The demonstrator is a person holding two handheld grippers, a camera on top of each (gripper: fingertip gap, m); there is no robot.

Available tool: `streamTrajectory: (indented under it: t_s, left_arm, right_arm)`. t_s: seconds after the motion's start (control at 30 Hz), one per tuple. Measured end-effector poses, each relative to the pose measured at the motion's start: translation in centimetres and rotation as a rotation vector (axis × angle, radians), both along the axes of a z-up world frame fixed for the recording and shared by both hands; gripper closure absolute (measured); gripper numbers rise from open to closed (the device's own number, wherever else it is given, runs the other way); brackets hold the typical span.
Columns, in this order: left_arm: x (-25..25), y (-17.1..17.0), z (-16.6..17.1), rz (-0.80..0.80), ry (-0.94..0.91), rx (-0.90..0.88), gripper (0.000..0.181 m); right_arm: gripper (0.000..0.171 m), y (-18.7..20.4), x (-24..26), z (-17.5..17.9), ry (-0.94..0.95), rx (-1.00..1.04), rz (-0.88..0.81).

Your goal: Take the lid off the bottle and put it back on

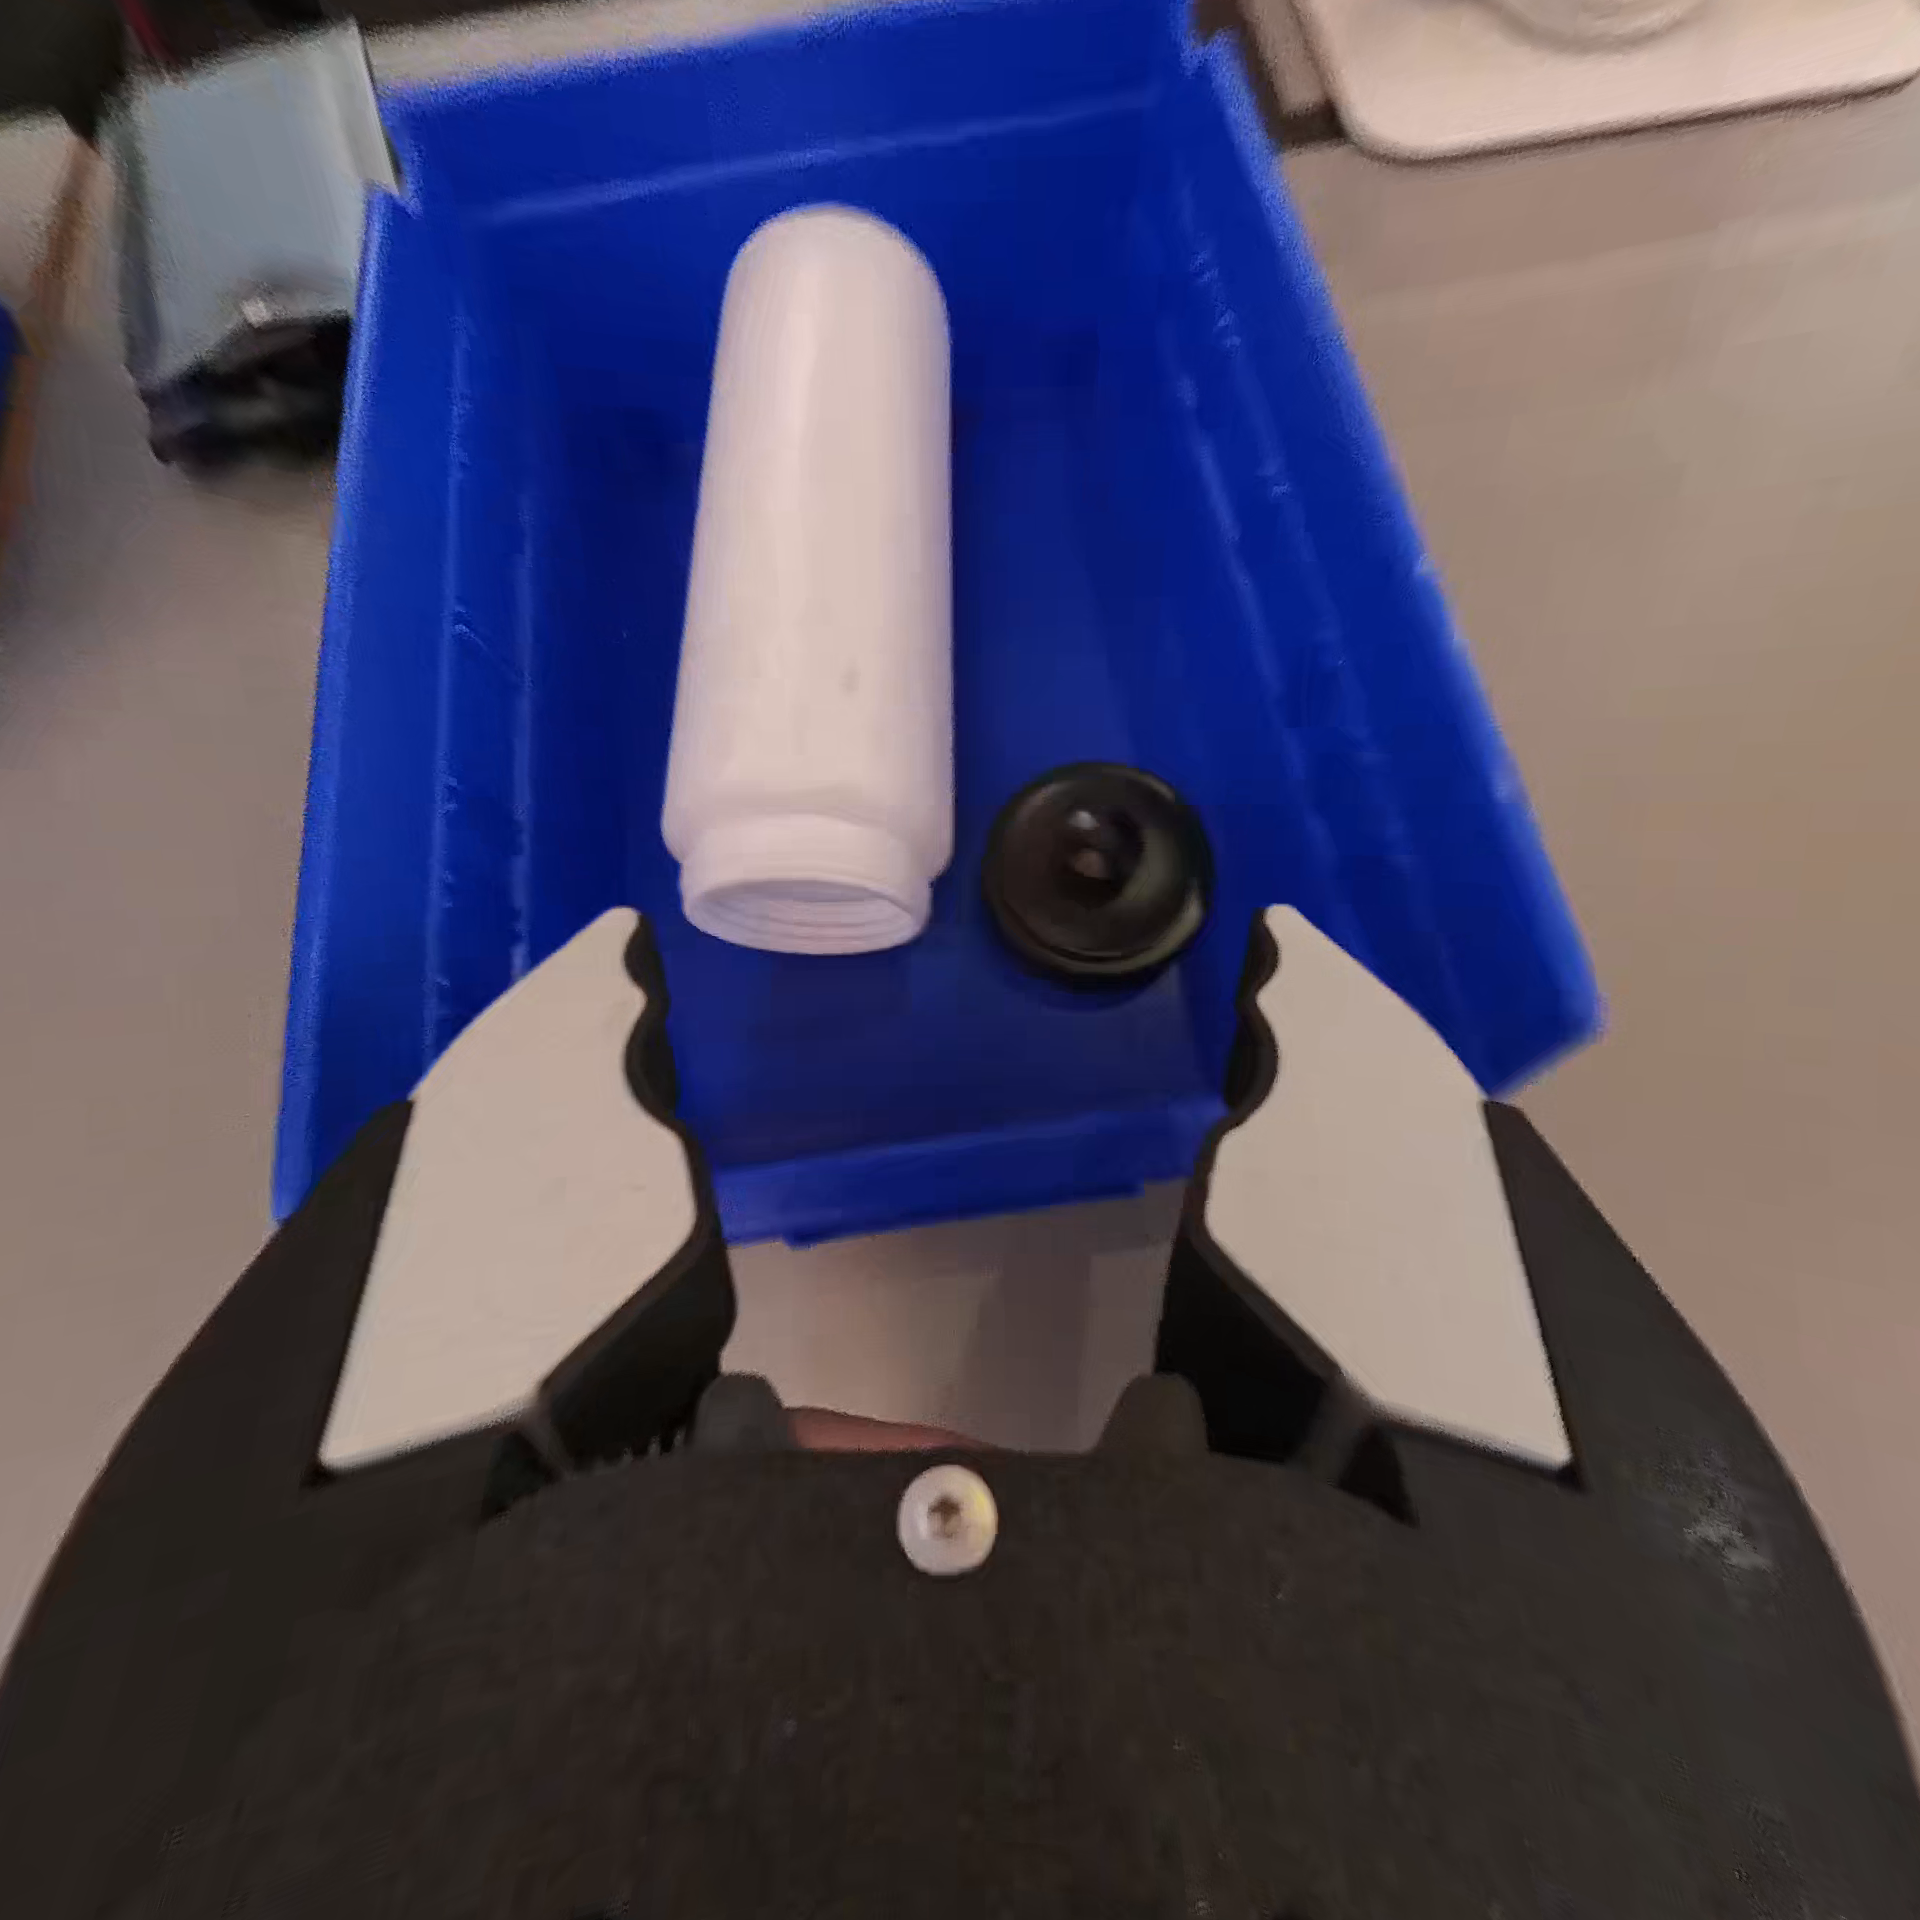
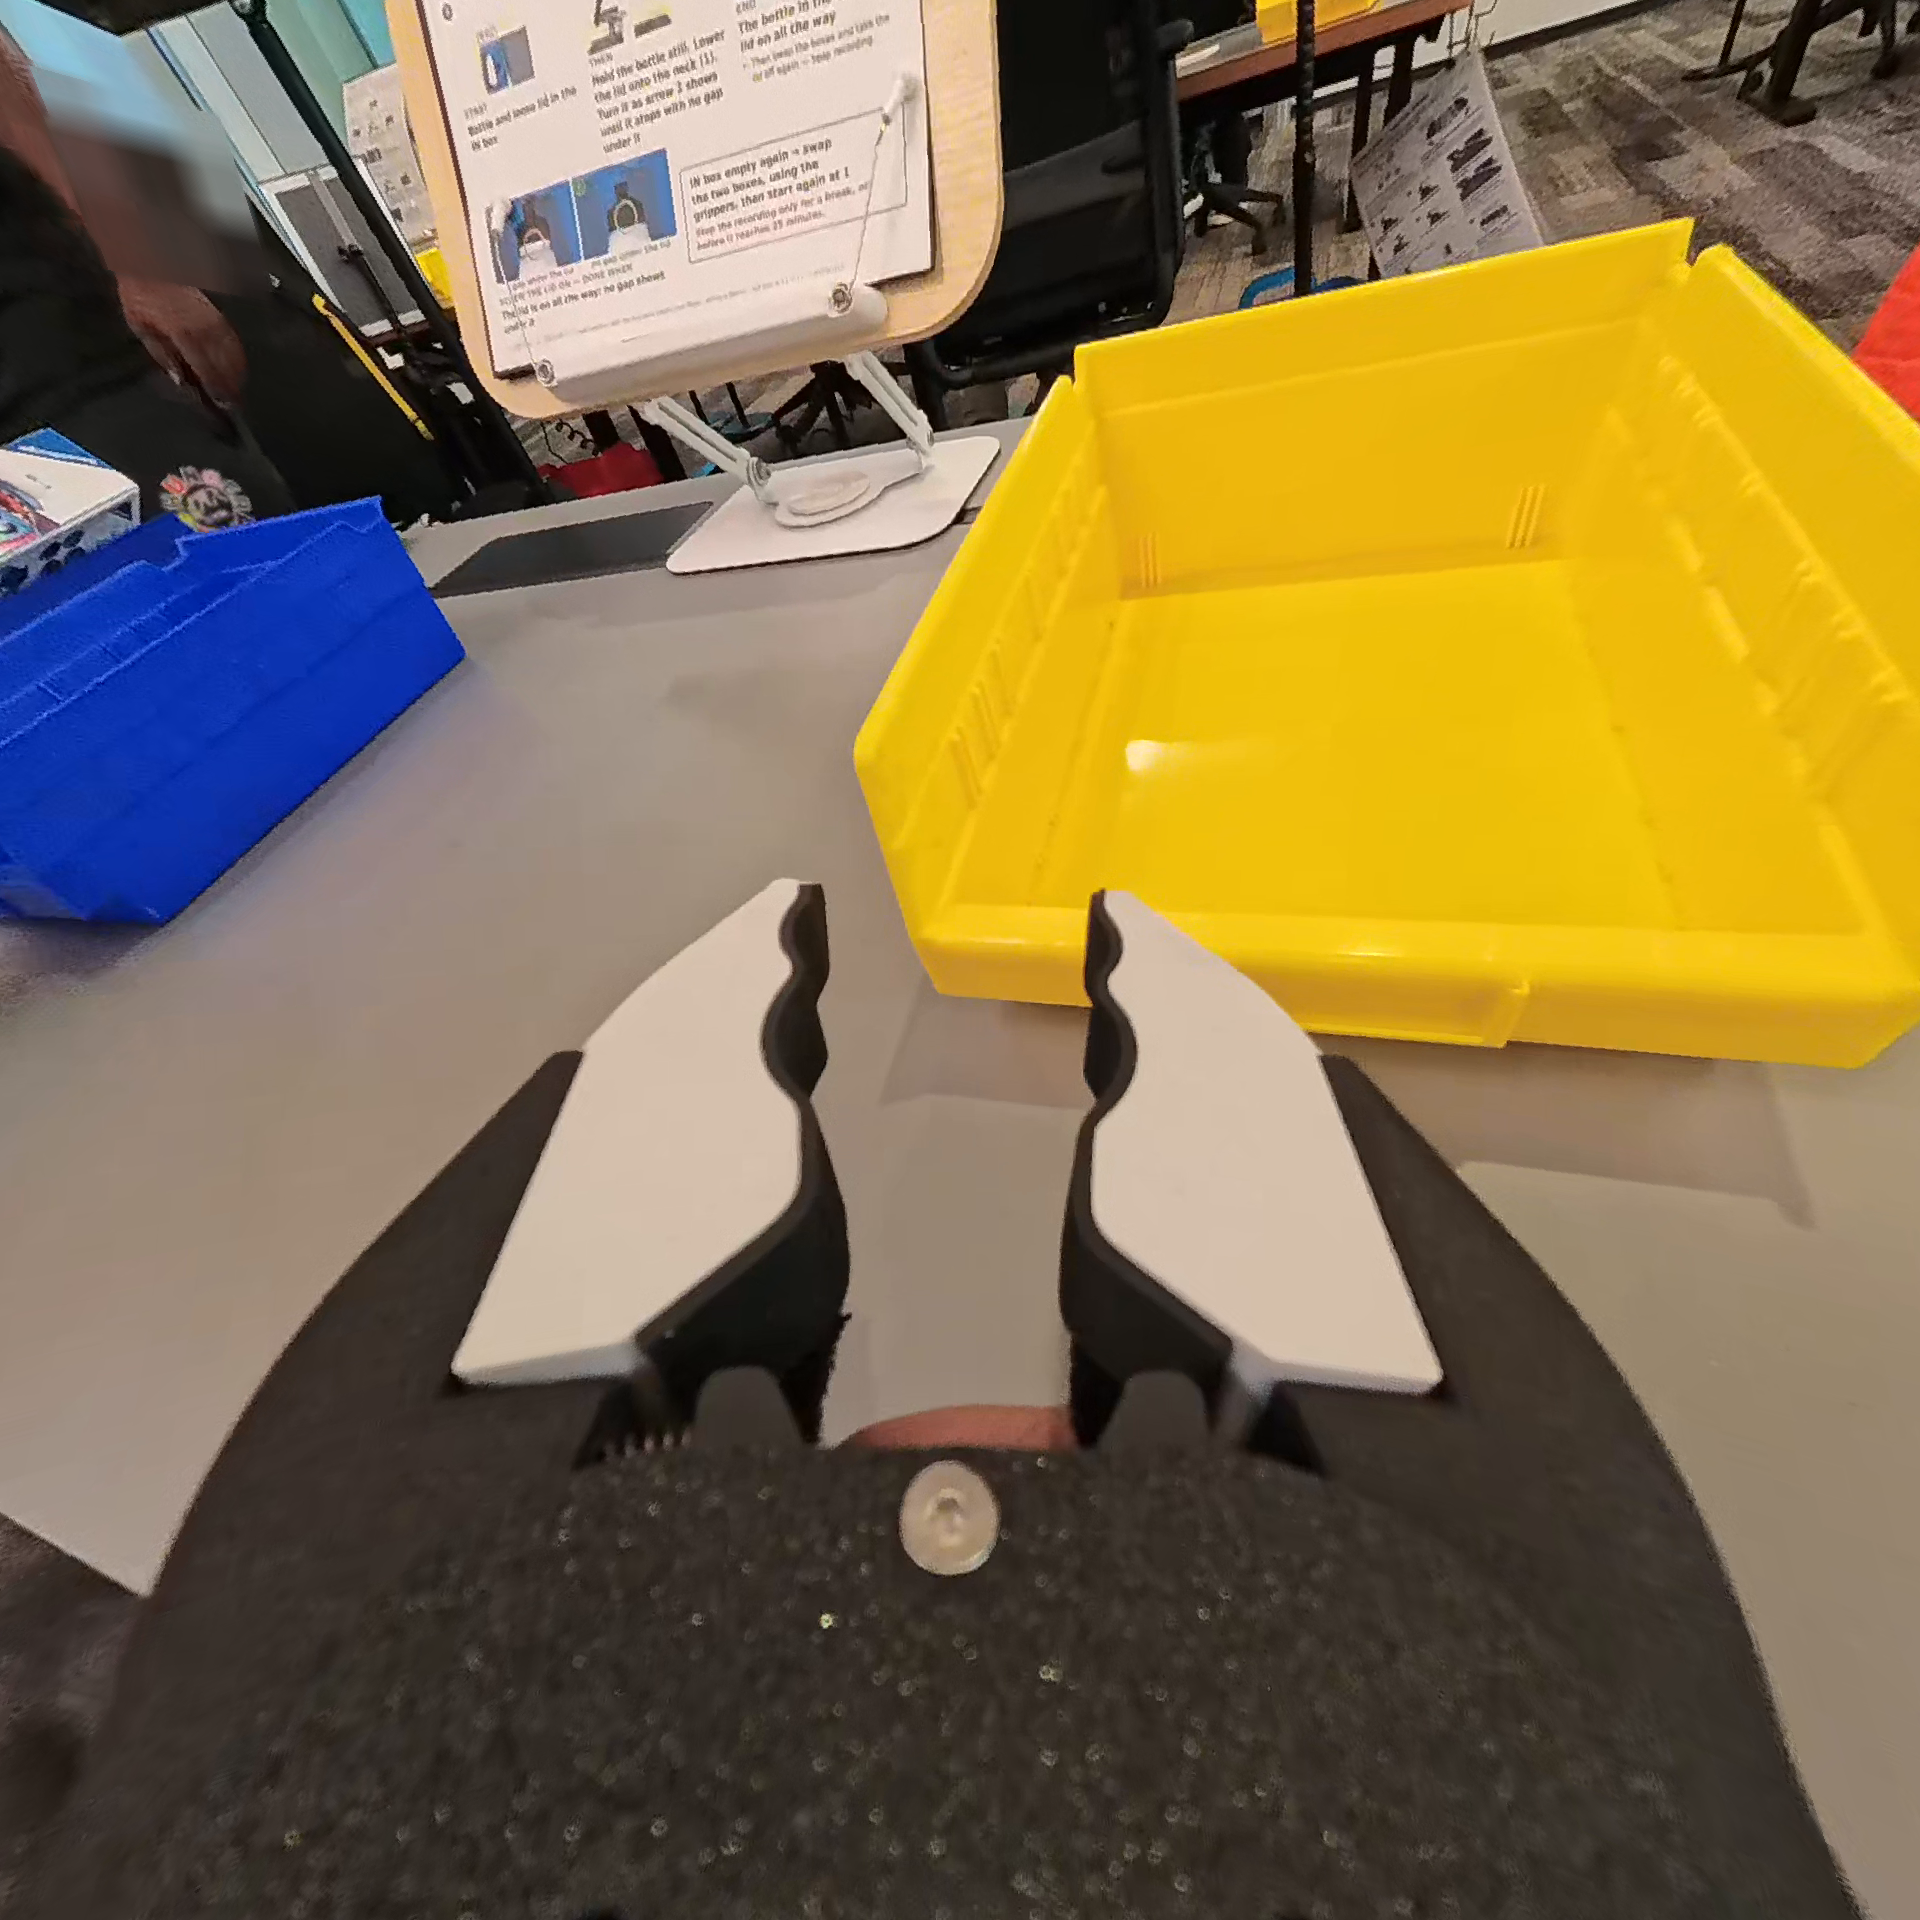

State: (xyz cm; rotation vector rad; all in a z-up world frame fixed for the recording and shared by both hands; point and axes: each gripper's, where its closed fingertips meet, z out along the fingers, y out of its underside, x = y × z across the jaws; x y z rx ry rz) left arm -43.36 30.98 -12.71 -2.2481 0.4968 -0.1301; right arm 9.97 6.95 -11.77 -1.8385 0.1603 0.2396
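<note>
Hovering over the near edge of the blue bin (image 1: pixel 436 727), the left gripper (image 1: pixel 951 920) has its jaws spread wide w/ nothing between them. The bottle (image 1: pixel 821 561) lies on its side inside the bin, open threaded neck toward the near wall; the lid (image 1: pixel 1098 873) sits just right of the neck, apart from it, flat on the bin floor. The right gripper (image 2: pixel 956 899) hangs over the grey table (image 2: pixel 644 748), jaws apart & empty, near the yellow bin (image 2: pixel 1455 977).

Risks, as I judge: bottle is a smooth round cylinder, so a pinch off-centre could roll or squirt it toward the bin wall. Lid is low, round & black, close to the right wall, so 1 finger may hit the wall. Cross-threading likely if the lid goes on tilted.

Bottle: matte white plastic, domed far end. Bins: ribbed rigid plastic. Finger pads: wavy black.
</note>
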Motion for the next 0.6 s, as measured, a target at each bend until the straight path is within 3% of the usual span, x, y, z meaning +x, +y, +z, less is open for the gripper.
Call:
streamTrajectory:
  t_s: [0.23, 0.4, 0.5, 0.6]
  left_arm:
    - [-1.9, 4.3, -5.0, 0.071, 0.06, -0.282, 0.073]
    - [-1.7, 3.9, -7.4, 0.047, 0.005, -0.398, 0.101]
    - [-1.8, 3.9, -6.6, 0.025, -0.018, -0.362, 0.101]
    - [-2.3, 4.3, -3.6, 0.003, -0.043, -0.253, 0.102]
  right_arm:
    - [0.123, 0.1, -0.1, -0.6, 0.026, -0.024, 0.013]
    - [0.123, 0.2, -0.4, -1.0, 0.026, -0.039, 0.027]
    - [0.124, 0.2, -0.5, -1.0, 0.012, -0.041, 0.027]
    - [0.124, 0.3, -0.8, -0.5, -0.016, -0.023, 0.03]
